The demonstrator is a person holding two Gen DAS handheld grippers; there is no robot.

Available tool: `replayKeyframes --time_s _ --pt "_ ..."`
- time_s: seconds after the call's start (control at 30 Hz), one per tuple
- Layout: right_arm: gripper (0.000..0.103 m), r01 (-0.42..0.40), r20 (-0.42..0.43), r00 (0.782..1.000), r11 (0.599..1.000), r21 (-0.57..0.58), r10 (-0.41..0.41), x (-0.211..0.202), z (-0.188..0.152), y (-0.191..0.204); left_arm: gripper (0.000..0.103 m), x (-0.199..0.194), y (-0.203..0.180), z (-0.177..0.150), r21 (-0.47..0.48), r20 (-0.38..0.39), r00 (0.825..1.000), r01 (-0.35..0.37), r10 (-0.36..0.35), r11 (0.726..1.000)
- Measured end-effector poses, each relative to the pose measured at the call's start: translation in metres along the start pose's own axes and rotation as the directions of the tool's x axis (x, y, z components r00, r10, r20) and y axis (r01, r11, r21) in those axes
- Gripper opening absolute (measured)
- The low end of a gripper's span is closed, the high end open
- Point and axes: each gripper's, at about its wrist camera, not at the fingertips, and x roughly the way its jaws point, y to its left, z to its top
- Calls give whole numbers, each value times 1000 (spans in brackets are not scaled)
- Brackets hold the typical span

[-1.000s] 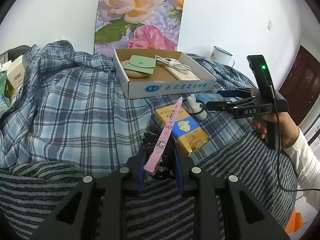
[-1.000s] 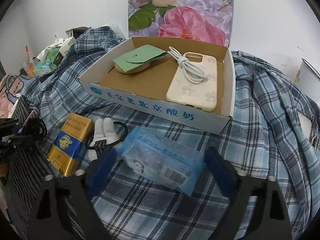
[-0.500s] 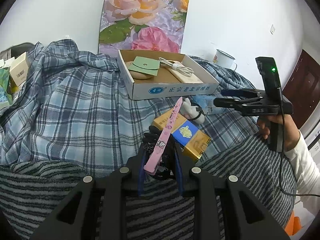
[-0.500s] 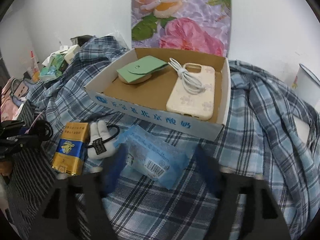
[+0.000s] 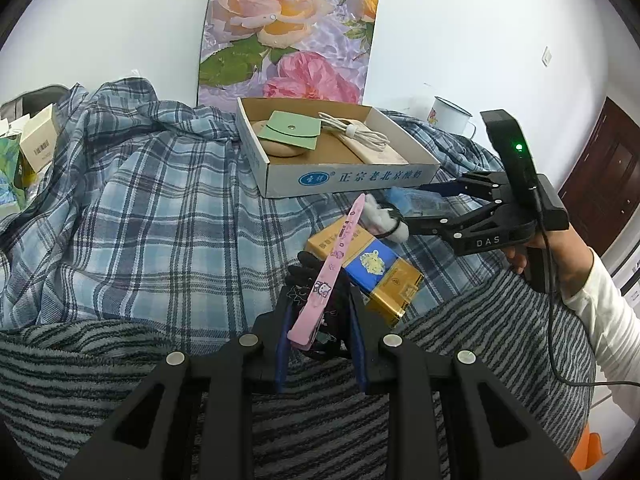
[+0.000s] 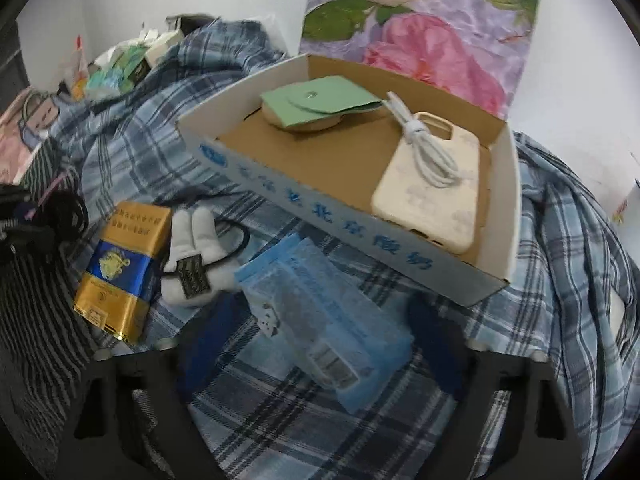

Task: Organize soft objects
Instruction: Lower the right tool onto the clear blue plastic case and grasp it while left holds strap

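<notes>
Left wrist view: the left gripper [image 5: 320, 332] is clenched on a pink cartoon-printed strap [image 5: 326, 280] with black fabric, pointing toward 1 o'clock.

Right wrist view: the right gripper [image 6: 324, 344], jaws just closing yet unclenched, straddles a blue translucent plastic packet [image 6: 320, 320] lying on the plaid cloth [image 6: 560, 280], at 6 o'clock of the white cardboard box [image 6: 320, 216].

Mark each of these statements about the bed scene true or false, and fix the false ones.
1. The phone case lies inside the cardboard box. True.
2. The left gripper is empty. False: its jaws are shut on a pink strap and a dark bundle.
3. The blue packet sits inside the box. False: it lies on the plaid cloth in front of the box, between the right gripper's jaws.
4. A white cable rests on the phone case. True.
</notes>
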Motion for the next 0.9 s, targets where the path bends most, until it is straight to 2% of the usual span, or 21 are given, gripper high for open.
replayKeyframes --time_s 0.07,0.2,0.23,0.27,0.57,0.67,0.9 --pt "67 8 8 1000 1000 -13 -8 -3 -1 3 27 0 0 0 -1 2 1000 0 0 1000" --pt "63 16 28 999 1000 -10 -16 -12 -4 3 27 -3 1 0 -6 18 1000 -13 13 1000" --pt "45 16 37 999 1000 -6 -16 -14 -5 3 27 -4 2 0 -7 22 1000 -13 13 1000" --pt "42 14 47 999 1000 0 -14 -18 -5 1 27 -5 2 0 -8 28 1000 -13 14 1000" --pt "41 12 69 998 1000 -2 -12 -28 -6 1 27 -12 -3 2 -4 61 997 -48 48 999" --pt "41 0 105 994 1000 -8 1 -40 -6 3 27 -17 -4 3 -4 80 995 -60 60 998" --pt "41 50 201 979 999 -21 -44 -76 1 8 27 -26 -8 11 2 120 989 -88 87 996"
